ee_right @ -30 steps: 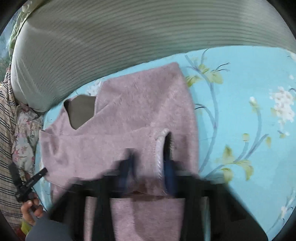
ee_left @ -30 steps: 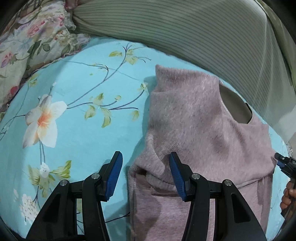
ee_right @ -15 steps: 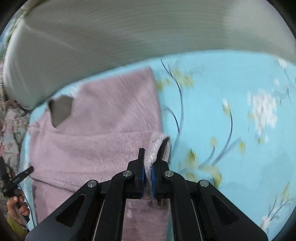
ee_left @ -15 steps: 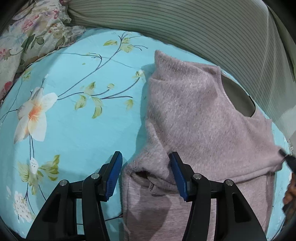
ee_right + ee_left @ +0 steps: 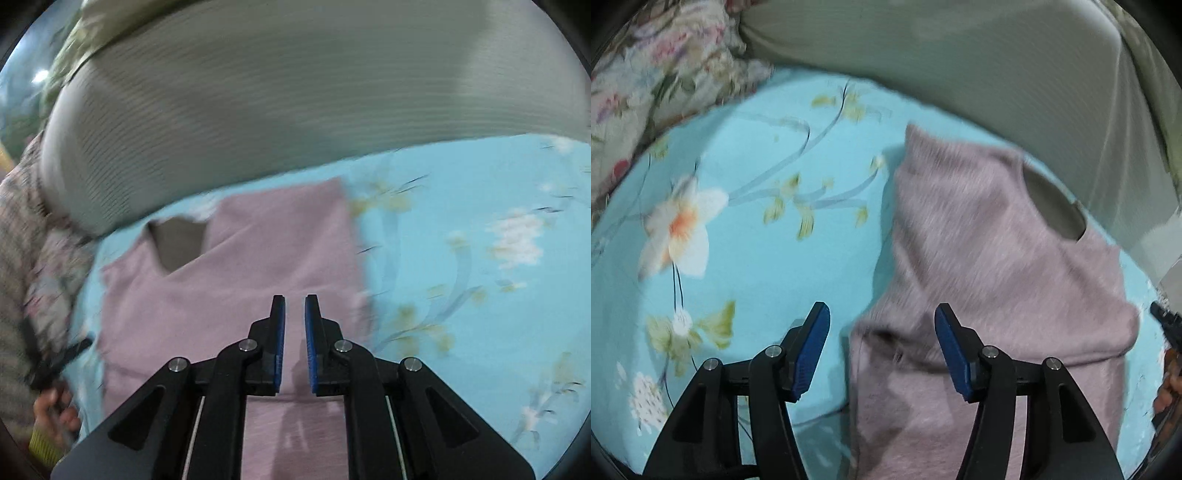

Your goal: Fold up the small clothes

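- The left tongs [image 5: 882,345] stand wide apart, their 2 blue pads [image 5: 812,350] holding nothing, above the near left edge of a mauve knit top [image 5: 990,258].
- The right tongs [image 5: 294,341] are parted by a narrow gap with nothing between the pads [image 5: 279,343]; they hover over the same top [image 5: 258,273], not gripping it.
- The mauve knit top lies on a bed sheet [image 5: 746,236] of light blue with printed flowers; a sleeve or side is folded across its body, and its neck opening [image 5: 1052,206] points toward the far side.
- Beyond the top lies a grey-green striped pillow [image 5: 258,103], touching the garment's far edge.
- A floral cushion [image 5: 657,74] sits at the far left corner in the left view.
- Both views are blurred.
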A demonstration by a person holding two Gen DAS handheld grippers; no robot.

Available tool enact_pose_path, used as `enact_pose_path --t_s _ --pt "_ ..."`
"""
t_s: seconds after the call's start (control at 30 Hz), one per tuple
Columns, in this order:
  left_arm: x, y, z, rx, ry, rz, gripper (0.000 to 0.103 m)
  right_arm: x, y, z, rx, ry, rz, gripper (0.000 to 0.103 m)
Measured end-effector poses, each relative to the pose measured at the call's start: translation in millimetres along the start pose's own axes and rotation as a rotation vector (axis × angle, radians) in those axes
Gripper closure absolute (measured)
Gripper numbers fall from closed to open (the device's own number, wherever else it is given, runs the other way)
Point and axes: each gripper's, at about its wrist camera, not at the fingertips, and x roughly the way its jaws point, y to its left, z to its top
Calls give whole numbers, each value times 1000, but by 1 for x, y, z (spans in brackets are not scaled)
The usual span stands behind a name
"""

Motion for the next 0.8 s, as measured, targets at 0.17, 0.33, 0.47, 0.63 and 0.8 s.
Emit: enact_pose_path --t_s 0.17,0.33,0.47,0.63,0.8 --pt "14 -9 46 4 -20 -35 38 38 16 -15 -56 108 27 91" --pt "71 -7 93 -25 69 -63 38 55 11 -20 -49 149 28 91" --pt "94 -7 110 -36 84 -93 58 53 13 -15 -62 137 59 91" --pt "94 -10 116 -19 87 -95 79 61 54 3 -133 117 189 91" --pt "52 9 79 -64 18 -67 41 108 128 29 -228 173 330 76"
